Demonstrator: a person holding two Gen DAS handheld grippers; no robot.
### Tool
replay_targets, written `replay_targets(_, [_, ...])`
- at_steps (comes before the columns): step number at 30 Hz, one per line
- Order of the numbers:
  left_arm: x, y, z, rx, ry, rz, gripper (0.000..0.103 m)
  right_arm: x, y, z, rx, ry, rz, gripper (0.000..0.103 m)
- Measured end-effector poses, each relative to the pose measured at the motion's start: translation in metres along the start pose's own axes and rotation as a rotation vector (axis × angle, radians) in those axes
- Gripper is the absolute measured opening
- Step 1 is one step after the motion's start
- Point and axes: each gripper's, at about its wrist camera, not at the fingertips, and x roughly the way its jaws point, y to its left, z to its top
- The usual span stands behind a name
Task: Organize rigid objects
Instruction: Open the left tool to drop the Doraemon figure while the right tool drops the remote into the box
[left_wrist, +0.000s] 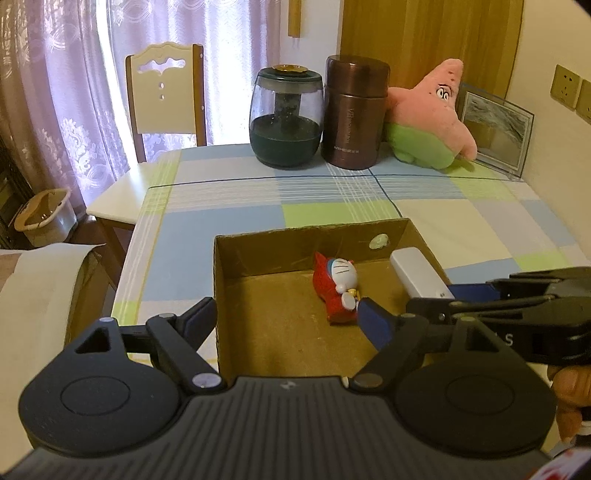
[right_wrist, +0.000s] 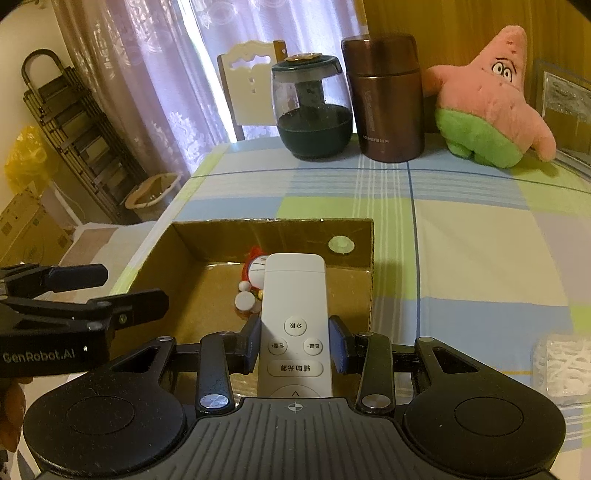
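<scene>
Box (left_wrist: 236, 266) floor left of the toy (left_wrist: 338, 291) lies open; walls hem it.

- Daylight glows through the curtain (left_wrist: 74, 92), leaving the room dim and warm-tinted.
- Fisheye bending curves the edges; corners vignette dark.
- Soft focus throughout.

Both claws look alike. The left claw (left_wrist: 284, 314) has a dark ribbed body flanked by two round black housings with circular caps. Black link arms run forward on silver rivets to blue-padded fingers (left_wrist: 376, 320). The right claw (right_wrist: 295, 345) matches it; white "GenRobot.AI" lettering marks the left one's side.
</scene>
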Motion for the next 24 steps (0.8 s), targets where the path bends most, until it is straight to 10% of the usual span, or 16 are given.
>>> replay_targets(24, [-0.012, 0.001, -0.01, 0.001, -0.001, 0.03, 0.08, -0.023, -0.004, 0.003, 0.027, -0.058, 0.011, 0.056])
